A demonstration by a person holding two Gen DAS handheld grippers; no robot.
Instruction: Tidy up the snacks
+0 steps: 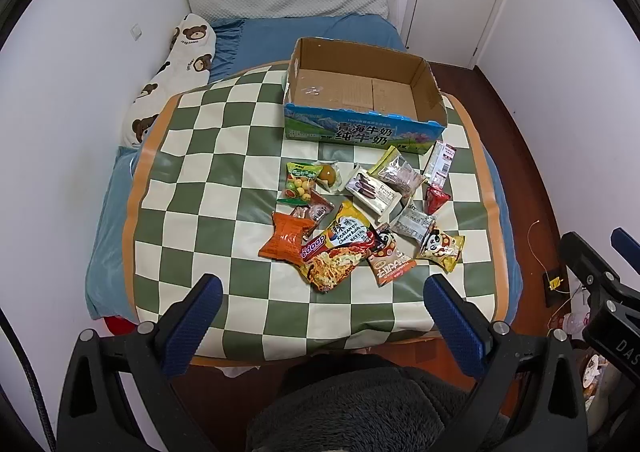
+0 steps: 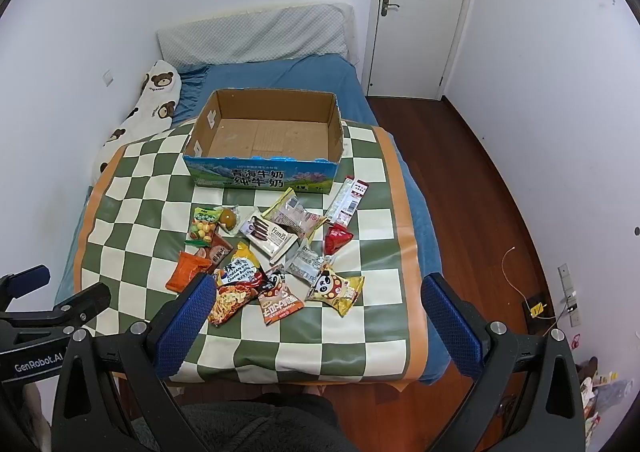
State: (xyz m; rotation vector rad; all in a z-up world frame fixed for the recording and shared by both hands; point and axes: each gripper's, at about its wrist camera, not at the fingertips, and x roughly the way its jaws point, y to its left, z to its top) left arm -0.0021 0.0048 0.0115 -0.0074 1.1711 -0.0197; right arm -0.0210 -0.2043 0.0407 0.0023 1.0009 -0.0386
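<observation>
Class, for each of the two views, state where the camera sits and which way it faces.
Left wrist: on the left gripper, facing forward over the green-and-cream checkered mat; right gripper at the right edge.
Right wrist: on the right gripper, facing likewise; left gripper at the left edge.
Shared: open brown cardboard box, snack packets, white door.

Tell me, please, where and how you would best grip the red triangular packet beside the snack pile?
Grip the red triangular packet across its puffed middle, coming from above with the right gripper: it lies apart at the pile's right edge, with bare checkered mat on its right side.
</observation>
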